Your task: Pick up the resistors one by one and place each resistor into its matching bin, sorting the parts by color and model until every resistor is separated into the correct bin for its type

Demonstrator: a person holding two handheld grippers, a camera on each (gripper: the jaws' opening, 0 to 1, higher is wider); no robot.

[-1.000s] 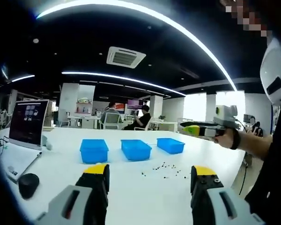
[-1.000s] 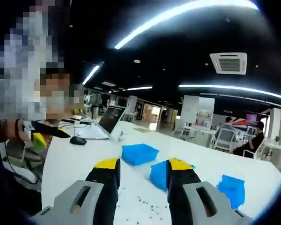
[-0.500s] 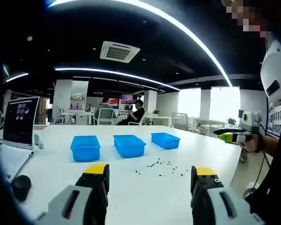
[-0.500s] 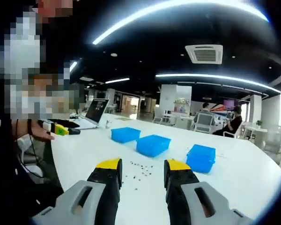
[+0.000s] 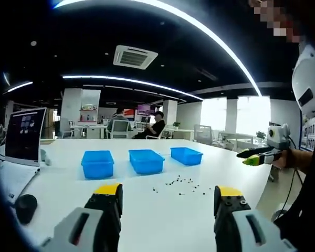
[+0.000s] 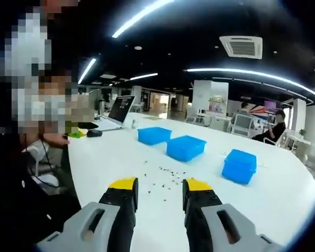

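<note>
Small dark resistors (image 5: 181, 185) lie scattered on the white table (image 5: 147, 210), in front of three blue bins (image 5: 97, 164) (image 5: 146, 160) (image 5: 186, 155) set in a row. My left gripper (image 5: 169, 191) is held above the table's near edge, open wide and with nothing in it. The right gripper (image 5: 254, 156) shows at the right, held in a hand beyond the table's edge. In the right gripper view the resistors (image 6: 165, 176) lie just ahead of my open, bare right gripper (image 6: 160, 185), with the bins (image 6: 154, 135) (image 6: 186, 147) (image 6: 239, 165) behind them.
An open laptop (image 5: 23, 134) and a black mouse (image 5: 25, 201) sit at the table's left end. The laptop (image 6: 121, 110) and mouse (image 6: 94, 133) appear far left in the right gripper view, near a hand holding the left gripper (image 6: 76, 134). People sit at desks in the background.
Both cameras have swung. The right gripper has drawn out to the right of the table. Its view now faces the resistors and all three bins. Both jaws stay open.
</note>
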